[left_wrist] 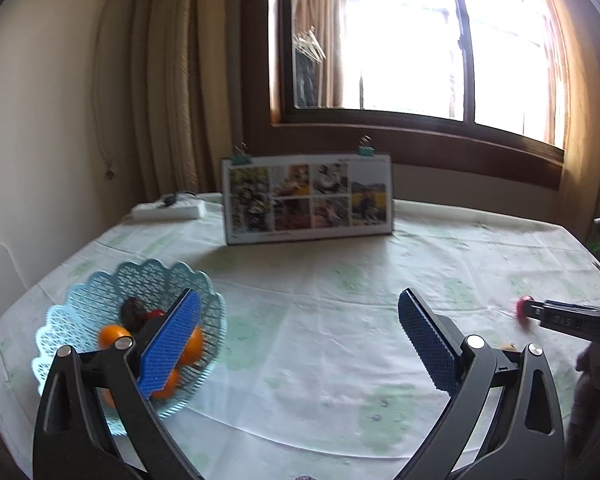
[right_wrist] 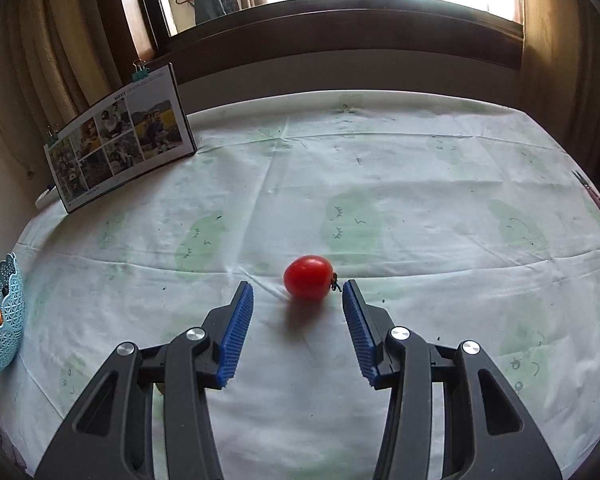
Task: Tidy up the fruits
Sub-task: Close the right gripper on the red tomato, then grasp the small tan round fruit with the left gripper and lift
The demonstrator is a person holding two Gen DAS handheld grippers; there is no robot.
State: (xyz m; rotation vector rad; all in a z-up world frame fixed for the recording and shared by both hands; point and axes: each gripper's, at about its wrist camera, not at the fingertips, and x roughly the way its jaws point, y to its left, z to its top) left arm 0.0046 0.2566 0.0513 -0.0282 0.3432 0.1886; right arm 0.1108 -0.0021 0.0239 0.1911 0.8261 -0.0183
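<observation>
- Right gripper (right_wrist: 298, 300) stood wide open with nothing held, blue pads (right_wrist: 236, 332) on either side of the red fruit (right_wrist: 308, 277) but short of it.
- Rested loose on the tablecloth (right_wrist: 380, 160), just ahead of the fingertips, stem end turned toward the right-hand pad; apart from both pads as far as could be told.
- Round and smooth, so likely to roll: a nudge from one pad before the other would probably have sent it off across the cloth, away from the jaws.
- Closing from this spot risked pinching only the near curve and squirting the fruit forward; going deeper first looked safer.
- Soft skin judged easy to bruise or split under a hard squeeze.
- Left gripper (left_wrist: 300, 332) also spread wide and empty, hovering beside the blue lattice basket (left_wrist: 80, 308), one finger overlapping its rim in the view; contact could not be told.
- Held oranges (left_wrist: 114, 336) and a dark fruit (left_wrist: 134, 312) already; light and tilted-looking, so a knock from that finger might have tipped it and spilled the pile.
- Photo board (right_wrist: 120, 136) stood well apart, no hazard judged.
</observation>
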